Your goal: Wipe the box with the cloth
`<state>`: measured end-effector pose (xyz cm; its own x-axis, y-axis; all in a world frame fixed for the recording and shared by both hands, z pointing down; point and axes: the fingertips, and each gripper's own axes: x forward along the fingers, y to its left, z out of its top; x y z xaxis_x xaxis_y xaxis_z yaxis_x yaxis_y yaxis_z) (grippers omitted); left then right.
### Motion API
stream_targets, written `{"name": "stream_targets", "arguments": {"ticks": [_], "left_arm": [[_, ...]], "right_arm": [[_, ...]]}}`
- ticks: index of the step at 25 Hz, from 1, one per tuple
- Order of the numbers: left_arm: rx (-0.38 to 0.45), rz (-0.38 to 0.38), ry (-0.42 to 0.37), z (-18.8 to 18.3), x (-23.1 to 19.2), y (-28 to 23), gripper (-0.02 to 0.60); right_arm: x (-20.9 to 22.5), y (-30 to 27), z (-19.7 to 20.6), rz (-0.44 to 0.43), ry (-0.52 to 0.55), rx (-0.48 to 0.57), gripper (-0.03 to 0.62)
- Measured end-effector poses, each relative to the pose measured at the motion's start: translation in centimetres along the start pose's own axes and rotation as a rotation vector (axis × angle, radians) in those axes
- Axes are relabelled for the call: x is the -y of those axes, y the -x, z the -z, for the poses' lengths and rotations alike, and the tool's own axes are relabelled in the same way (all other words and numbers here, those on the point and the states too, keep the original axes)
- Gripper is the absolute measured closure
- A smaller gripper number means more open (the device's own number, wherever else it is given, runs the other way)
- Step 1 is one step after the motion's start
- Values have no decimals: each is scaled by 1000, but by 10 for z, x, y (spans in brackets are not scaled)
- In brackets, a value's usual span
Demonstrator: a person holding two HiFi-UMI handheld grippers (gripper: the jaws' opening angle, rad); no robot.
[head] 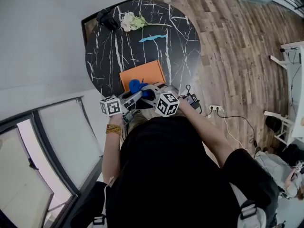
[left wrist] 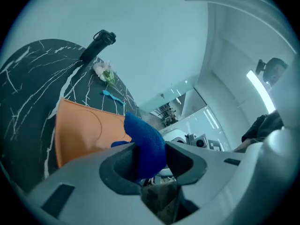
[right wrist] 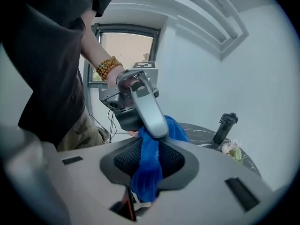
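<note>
— Where was the box [head: 142, 73] seen?
— The orange box was seen lying flat on the black marbled table [head: 185, 42], at the edge nearest the person.

— And the cloth [head: 137, 85]?
— The blue cloth was seen held up over the near edge of the box, between the two tools. Whether the box was touched by it could not be told.

— How were the jaws of the left gripper [left wrist: 150, 149] set?
— They were seen partly apart, with a thick wad of the cloth filling the gap and pressed from both sides.

— And the right gripper [right wrist: 149, 161]?
— Its jaws were seen nearly together, clamped on a thin hanging fold of the same cloth. In the right gripper view, one finger [right wrist: 149, 111] of the left gripper was seen lying across the top of that fold.

— How were the two grippers placed?
— They were seen tip to tip close in front of the person, with a marker cube on either side of the cloth.

— What else was noted on the table?
— At the far side, white flowers [head: 129, 21] and a black cylinder [head: 108, 18] were seen just beside each other. A small light-blue strip [head: 153, 38] was seen between them and the box, apart from both.
</note>
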<state>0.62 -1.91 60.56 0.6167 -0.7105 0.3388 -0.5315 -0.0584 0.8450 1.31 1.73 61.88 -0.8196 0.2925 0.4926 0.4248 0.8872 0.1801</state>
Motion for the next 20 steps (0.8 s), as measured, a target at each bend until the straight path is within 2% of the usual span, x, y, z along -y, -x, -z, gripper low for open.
{"name": "stream_targets", "arguments": {"ticks": [2,4,6,9,11,13,16,20], "left_arm": [[-81,-19,-35,4,-15,18,441],[-118,-47,-79,2,-33,38,468],[-104,-97,-112,-10,-57,62,472],[-77,-204,-165,-34,-100,96,474],[-102,-264,-233,-50,-124,107,474],[-144,-303,-355,-64,-140,106,474],[-189,-307,-516,-77,-160,91,474],[-276,-278,-607,-76,-186,61,474]], "right_arm": [[-7,-20,-5,6,-63,-28,523],[-10,-39,-5,44,-150,-76,513],[-9,-57,4,120,-234,-157,511],[-8,-74,33,234,-302,-331,511],[-6,-80,51,307,-339,-435,511],[0,-85,60,380,-379,-490,511],[17,-99,61,493,-452,-508,511],[33,-115,63,572,-606,-529,511]]}}
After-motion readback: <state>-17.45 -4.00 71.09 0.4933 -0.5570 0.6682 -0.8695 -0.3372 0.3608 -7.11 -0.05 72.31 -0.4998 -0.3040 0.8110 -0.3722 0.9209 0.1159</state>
